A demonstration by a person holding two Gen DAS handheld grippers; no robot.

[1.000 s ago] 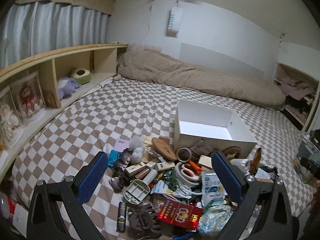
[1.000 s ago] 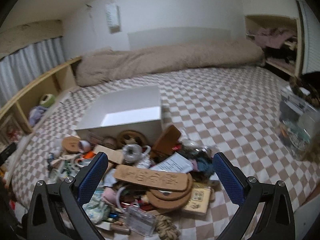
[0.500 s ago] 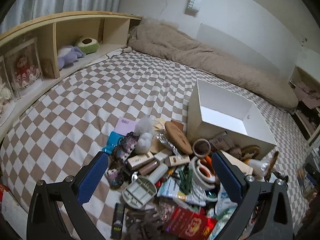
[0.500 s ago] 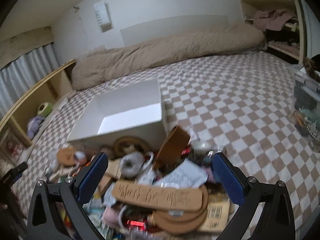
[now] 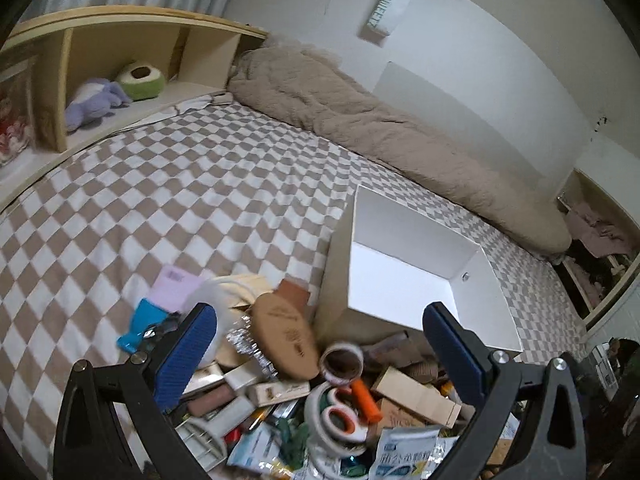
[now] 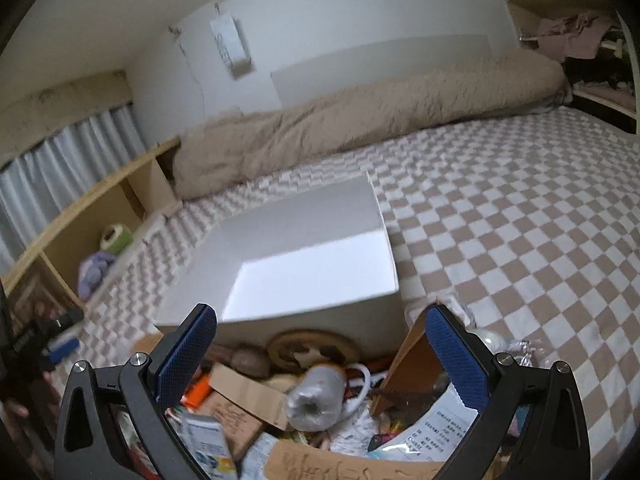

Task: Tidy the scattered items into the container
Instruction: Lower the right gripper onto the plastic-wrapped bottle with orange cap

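Container: the white box [image 5: 404,280] sits on the checked bed [image 5: 180,184], centre-right of the left wrist view and centre of the right wrist view; nothing shows inside it.
Scattered items: a pile touches the box's near wall, filling the lower middle of both views: a tape roll [image 5: 343,362], scissors [image 5: 340,420], a cork oval [image 5: 286,330] and a plastic-wrapped roll [image 6: 316,396] among cards and packets.
Left gripper [image 5: 320,344]: jaws wide apart, holding nothing, above the pile.
Right gripper [image 6: 320,344]: jaws wide apart, holding nothing, over the pile's box-side edge.
Step in hand: likely the approach for a first pick, as no item is boxed yet.
Next move: probably lower one gripper onto a single loose, top-lying item such as the tape roll, close on it, then lift it over the box's near wall.
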